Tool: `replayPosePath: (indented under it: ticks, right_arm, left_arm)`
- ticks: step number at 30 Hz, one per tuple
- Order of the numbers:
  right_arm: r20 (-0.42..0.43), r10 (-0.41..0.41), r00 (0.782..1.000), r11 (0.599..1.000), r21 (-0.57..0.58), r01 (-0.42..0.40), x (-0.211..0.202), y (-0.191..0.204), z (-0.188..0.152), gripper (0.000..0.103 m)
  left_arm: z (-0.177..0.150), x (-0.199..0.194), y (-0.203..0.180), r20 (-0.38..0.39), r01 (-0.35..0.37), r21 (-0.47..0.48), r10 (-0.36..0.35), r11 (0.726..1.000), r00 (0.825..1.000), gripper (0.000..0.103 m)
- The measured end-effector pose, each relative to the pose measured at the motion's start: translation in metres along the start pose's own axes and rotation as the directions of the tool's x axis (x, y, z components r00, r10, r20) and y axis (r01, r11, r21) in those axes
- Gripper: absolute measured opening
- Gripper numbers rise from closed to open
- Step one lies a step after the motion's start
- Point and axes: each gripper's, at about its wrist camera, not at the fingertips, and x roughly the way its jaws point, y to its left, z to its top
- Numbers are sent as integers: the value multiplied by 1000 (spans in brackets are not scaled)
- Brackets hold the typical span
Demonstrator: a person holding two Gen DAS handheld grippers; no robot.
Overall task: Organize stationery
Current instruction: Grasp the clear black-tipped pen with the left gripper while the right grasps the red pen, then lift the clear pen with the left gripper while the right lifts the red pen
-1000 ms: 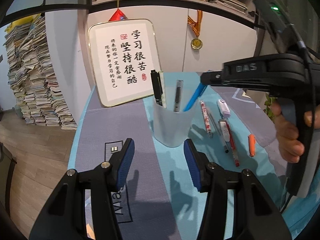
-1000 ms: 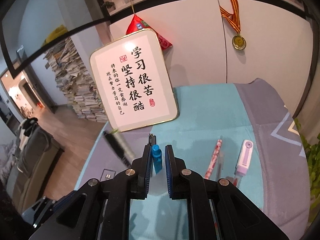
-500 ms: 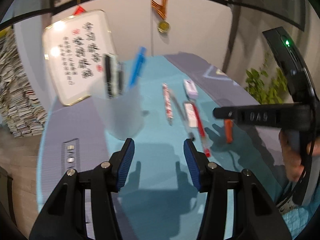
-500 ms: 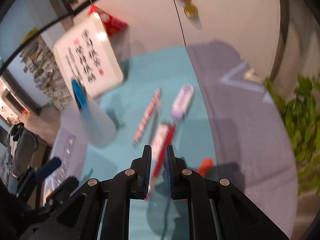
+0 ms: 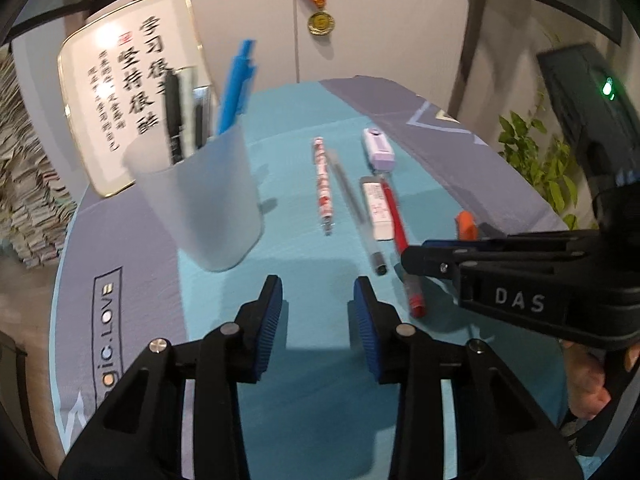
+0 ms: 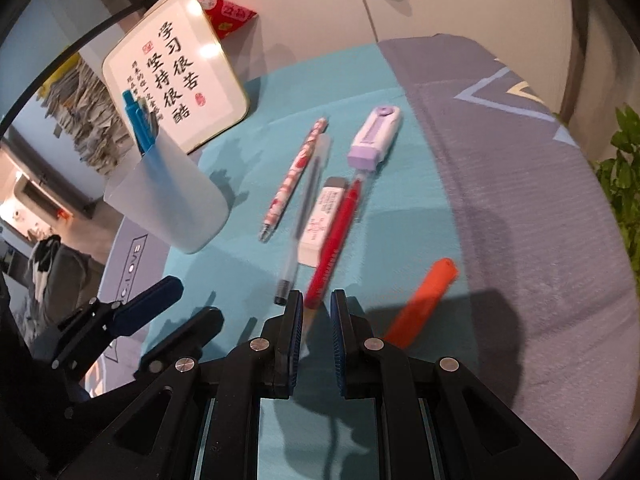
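A frosted cup (image 5: pixel 204 204) (image 6: pixel 168 200) holds a blue pen (image 5: pixel 234 84) and black pens. On the teal mat lie a floral pen (image 5: pixel 323 184) (image 6: pixel 294 176), a clear pen (image 5: pixel 356 212) (image 6: pixel 300 220), a white eraser (image 5: pixel 376 210) (image 6: pixel 322 220), a red pen (image 5: pixel 402 240) (image 6: pixel 334 236), a purple correction tape (image 5: pixel 378 148) (image 6: pixel 374 138) and an orange marker (image 6: pixel 424 300) (image 5: pixel 466 226). My right gripper (image 6: pixel 313 312) is slightly open, low over the red pen's near end, not gripping it. My left gripper (image 5: pixel 318 300) is open and empty, in front of the cup.
A framed calligraphy board (image 5: pixel 128 104) (image 6: pixel 176 80) leans on the wall behind the cup. A medal (image 5: pixel 320 22) hangs on the wall. A plant (image 5: pixel 532 160) stands to the right, paper stacks (image 5: pixel 24 184) to the left. Grey cloth (image 6: pixel 520 200) borders the mat.
The blue pen left my right gripper and now stands in the cup. My right gripper moved right and down to the red pen and opened a little. My left gripper swung right.
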Motion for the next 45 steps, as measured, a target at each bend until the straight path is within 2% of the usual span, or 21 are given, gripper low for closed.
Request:
replayPosePath:
  ticks: [3, 9, 12, 17, 18, 19, 20, 22, 25, 33, 36, 39, 45]
  right_arm:
    - [-4, -24, 1000, 1000, -9, 24, 7, 4, -1, 13]
    - [39, -153, 987, 987, -43, 155, -1, -1, -2, 11]
    - [46, -107, 993, 994, -10, 108, -12, -14, -3, 10]
    - [55, -98, 994, 995, -8, 99, -22, -22, -9, 10]
    - [53, -97, 994, 995, -9, 98, -20, -21, -8, 10]
    - [51, -94, 994, 995, -9, 95, -20, -21, -9, 10]
    - [49, -88, 995, 996, -10, 89, -19, -21, -9, 10]
    - [48, -79, 996, 997, -12, 79, -20, -21, -11, 10]
    - [48, -64, 997, 997, -36, 66, -25, -19, -16, 10]
    - [-27, -92, 995, 972, -219, 84, -38, 0, -57, 10]
    - [-46, -105, 993, 957, -276, 89, -42, 7, -70, 10]
    - [-57, -91, 994, 960, -272, 73, -41, 7, -68, 10]
    - [-4, -103, 995, 978, -183, 100, -46, -5, -47, 10]
  left_arm:
    - [-2, -1, 0, -5, -6, -3, 6, 1000, 1000, 34]
    - [0, 7, -22, -6, 31, 62, -30, 998, 1000, 35]
    - [7, 20, -37, -22, 46, 90, -45, 995, 999, 36]
    - [15, 44, -48, -67, 43, 104, -37, 994, 997, 34]
    - [15, 50, -47, -83, 49, 89, -41, 995, 996, 25]
    - [16, 51, -44, -73, 74, 66, -69, 995, 995, 9]
    - [17, 51, -42, -77, 74, 56, -70, 996, 995, 8]
    - [15, 46, -36, -89, 78, 37, -74, 996, 993, 7]
    - [2, 31, -29, -104, 125, 22, -122, 992, 987, 8]
    - [-69, -27, -11, -183, 192, 97, -173, 977, 968, 8]
    - [-85, -38, -8, -208, 218, 118, -190, 969, 959, 10]
    - [-86, -42, -7, -195, 200, 133, -172, 971, 966, 11]
    - [-66, -34, -2, -162, 177, 84, -161, 981, 974, 10]
